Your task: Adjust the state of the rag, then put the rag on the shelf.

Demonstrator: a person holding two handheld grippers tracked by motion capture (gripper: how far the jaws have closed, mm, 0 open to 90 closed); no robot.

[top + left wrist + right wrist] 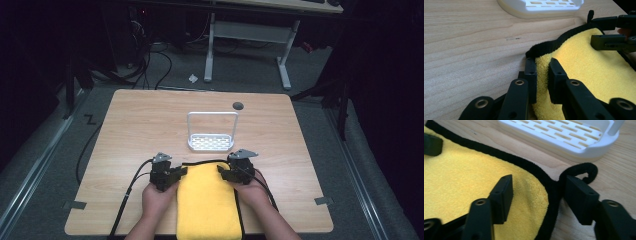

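Nearest the camera, the folded yellow towel [207,202] was seen lying lengthwise from six to twelve o'clock, its far left corner pinched by the left gripper [541,72] at nine, while the right gripper [537,195] was spread unclenched over the black-edged corner at three.

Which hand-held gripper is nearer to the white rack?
Right. The right hand-held gripper sits at the cloth's far right corner, just below the rack; the left hand-held gripper is farther left.

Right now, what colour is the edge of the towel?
Black, around the yellow towel; the right gripper view shows it best.
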